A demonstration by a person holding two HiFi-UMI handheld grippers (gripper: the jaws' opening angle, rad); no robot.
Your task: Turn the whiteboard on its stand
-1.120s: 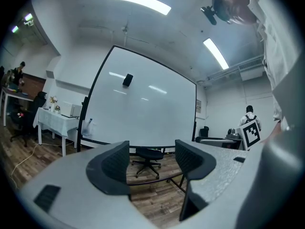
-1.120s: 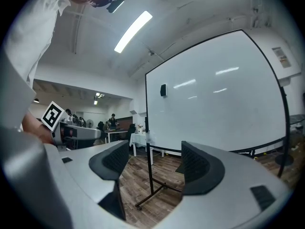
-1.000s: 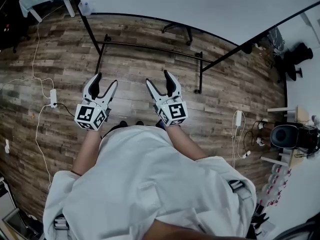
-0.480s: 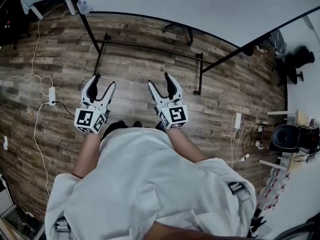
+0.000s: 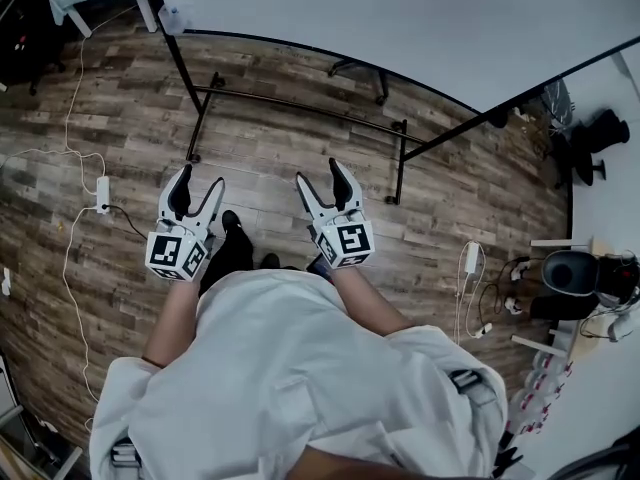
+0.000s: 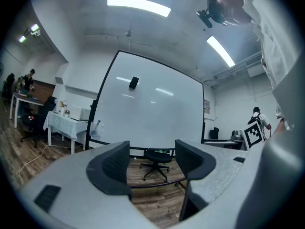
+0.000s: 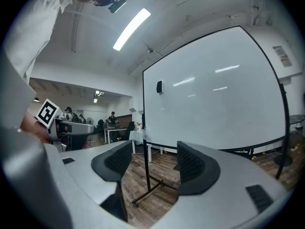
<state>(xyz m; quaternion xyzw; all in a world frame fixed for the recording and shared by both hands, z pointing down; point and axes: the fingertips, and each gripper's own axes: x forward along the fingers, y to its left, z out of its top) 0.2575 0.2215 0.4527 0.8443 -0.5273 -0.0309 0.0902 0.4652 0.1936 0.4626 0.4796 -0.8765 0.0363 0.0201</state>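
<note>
Whiteboard [image 5: 400, 8] on stand [image 5: 300, 102], left tool [image 5: 200, 178] spread, right tool [image 5: 319, 172] just narrowed, both empty

Head view: whiteboard [image 5: 400, 13] cut off at top & rt edges.

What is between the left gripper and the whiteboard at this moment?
In the head view, only wooden floor and the stand's black lower bar lie between the left gripper and the whiteboard.

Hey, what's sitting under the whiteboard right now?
Below the whiteboard, a black office chair stands on the wood floor, past the stand's crossbar. The board hides anything else behind it.
</note>
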